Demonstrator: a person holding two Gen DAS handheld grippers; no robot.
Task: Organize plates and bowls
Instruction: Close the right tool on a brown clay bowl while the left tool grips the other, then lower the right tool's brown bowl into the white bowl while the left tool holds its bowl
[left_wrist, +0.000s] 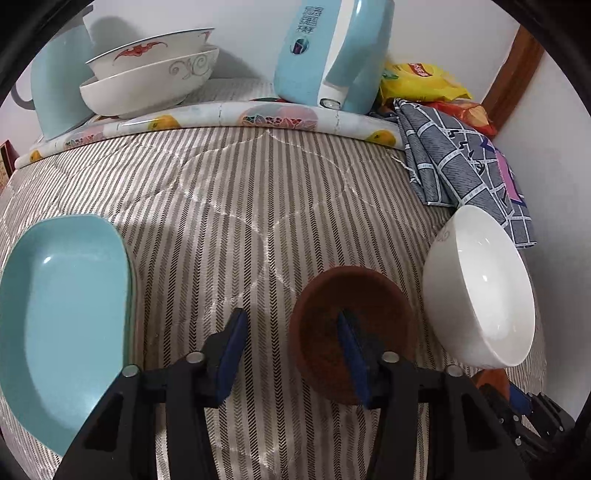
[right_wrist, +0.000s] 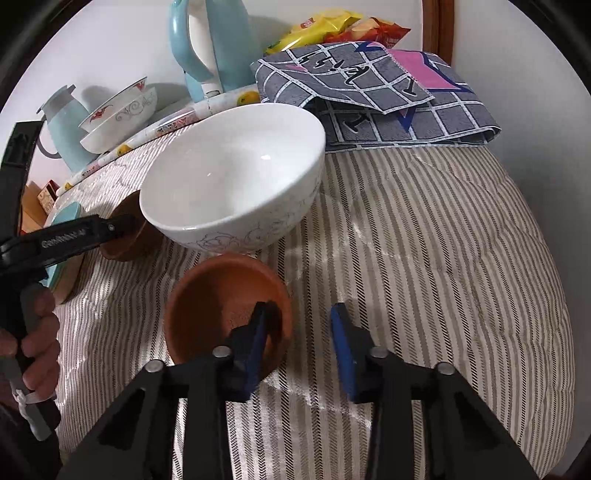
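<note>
Each gripper straddles a brown saucer's rim, left gripper (left_wrist: 291, 345) on the dark brown saucer (left_wrist: 332, 325), right gripper (right_wrist: 301, 341) on the terracotta saucer (right_wrist: 221, 295), jaws part-open, apparently poised to lift for stacking; white bowl (right_wrist: 232, 184) just beyond.

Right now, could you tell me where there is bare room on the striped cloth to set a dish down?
Free: the striped stretch between the teal plate and brown bowl, up to the rolled mat. Crowded: the right, around the white bowl and checked cloth.
</note>
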